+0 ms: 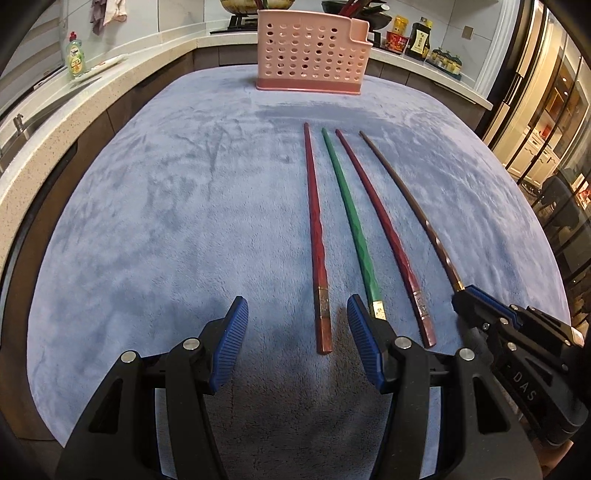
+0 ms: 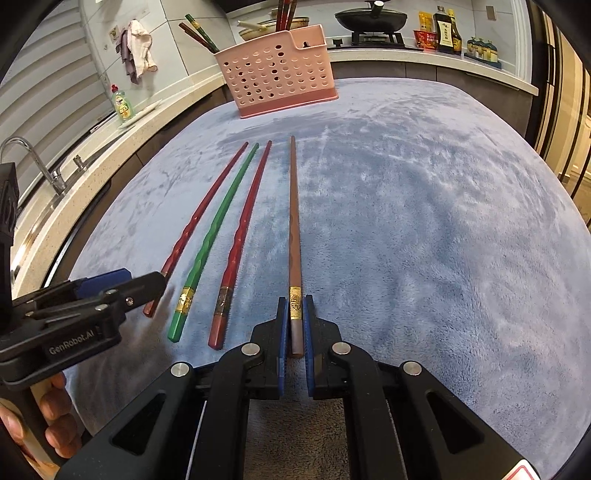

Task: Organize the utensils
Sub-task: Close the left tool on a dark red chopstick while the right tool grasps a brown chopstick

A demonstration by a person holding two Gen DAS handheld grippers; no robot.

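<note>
Four chopsticks lie side by side on the blue cloth (image 1: 166, 221): a red one (image 1: 316, 236), a green one (image 1: 351, 218), a dark red one (image 1: 380, 229) and a brown one (image 2: 294, 221). My right gripper (image 2: 295, 306) is shut on the brown chopstick's thick end, which still lies on the cloth. My left gripper (image 1: 297, 314) is open, its fingers on either side of the red chopstick's thick end. A pink perforated utensil holder (image 1: 314, 51) stands at the far edge, with several chopsticks in it (image 2: 284, 14).
A counter with a dish soap bottle (image 1: 75, 55) and a sink tap (image 2: 37, 162) runs along the left. A stove with a black pan (image 2: 371, 16) and sauce bottles (image 2: 443, 29) lies behind the holder. Cabinets stand at the right.
</note>
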